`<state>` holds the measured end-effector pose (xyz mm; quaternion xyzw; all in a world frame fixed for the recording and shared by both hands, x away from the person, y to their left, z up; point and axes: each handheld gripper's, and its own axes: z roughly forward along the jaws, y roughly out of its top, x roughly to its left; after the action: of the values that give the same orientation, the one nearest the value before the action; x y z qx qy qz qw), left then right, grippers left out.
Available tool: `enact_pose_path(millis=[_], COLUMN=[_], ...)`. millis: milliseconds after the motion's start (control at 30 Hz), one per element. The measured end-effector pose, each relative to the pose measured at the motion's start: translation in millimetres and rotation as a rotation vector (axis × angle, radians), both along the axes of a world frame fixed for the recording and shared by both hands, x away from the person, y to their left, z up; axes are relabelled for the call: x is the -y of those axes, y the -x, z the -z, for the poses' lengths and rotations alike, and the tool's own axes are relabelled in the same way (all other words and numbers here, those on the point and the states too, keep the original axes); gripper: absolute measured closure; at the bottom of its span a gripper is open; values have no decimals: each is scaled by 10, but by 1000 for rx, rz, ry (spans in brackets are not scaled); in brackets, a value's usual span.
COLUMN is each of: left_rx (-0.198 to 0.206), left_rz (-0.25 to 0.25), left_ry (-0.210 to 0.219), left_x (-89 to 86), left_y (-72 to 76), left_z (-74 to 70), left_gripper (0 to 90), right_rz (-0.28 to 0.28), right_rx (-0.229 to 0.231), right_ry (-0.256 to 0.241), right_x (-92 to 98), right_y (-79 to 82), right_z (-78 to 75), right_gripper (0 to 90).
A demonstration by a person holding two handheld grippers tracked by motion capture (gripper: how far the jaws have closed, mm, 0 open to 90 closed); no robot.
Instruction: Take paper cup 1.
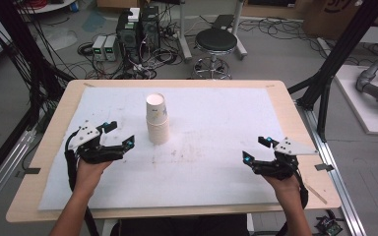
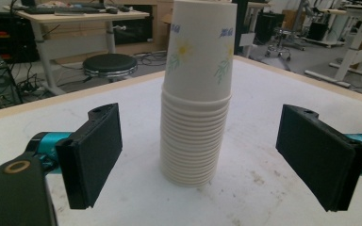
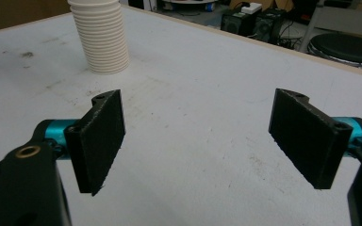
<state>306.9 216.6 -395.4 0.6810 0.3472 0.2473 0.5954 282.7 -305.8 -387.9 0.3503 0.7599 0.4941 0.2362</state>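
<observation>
Approach to the stack of paper cups (image 1: 157,120), upright on the white sheet left of centre and toward the far half of the worktop (image 1: 295,123). Best done by sliding the left tool (image 1: 120,133) forward level, keeping the stack centred between the jaws, then closing gently on the top cup alone, just above the ribbed rims, so as not to crush thin paper or tip the column. Worth lifting straight up, with a slight twist if the cups cling.

Left tool (image 2: 198,155): spread wide, grasping nothing, stack just beyond and between the jaws, touching neither. Right tool (image 1: 257,148): released too, jaws well apart, empty, hovering over bare sheet at the near right, well apart from the stack (image 3: 101,37).
</observation>
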Motion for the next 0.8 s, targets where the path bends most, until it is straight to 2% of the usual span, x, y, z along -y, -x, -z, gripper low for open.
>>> enact_pose_path(millis=[567, 800], left_rx=[6, -24], left_rz=[65, 53], left_ry=[-47, -76], left_x=[313, 428], left_y=[-307, -482], left_z=[-380, -562], left_gripper=[150, 147], right_rz=[-6, -13], right_rx=[-5, -9], right_ry=[7, 0], right_x=[-1, -19], right_y=[16, 13], right_z=[14, 11], right_gripper=[194, 194])
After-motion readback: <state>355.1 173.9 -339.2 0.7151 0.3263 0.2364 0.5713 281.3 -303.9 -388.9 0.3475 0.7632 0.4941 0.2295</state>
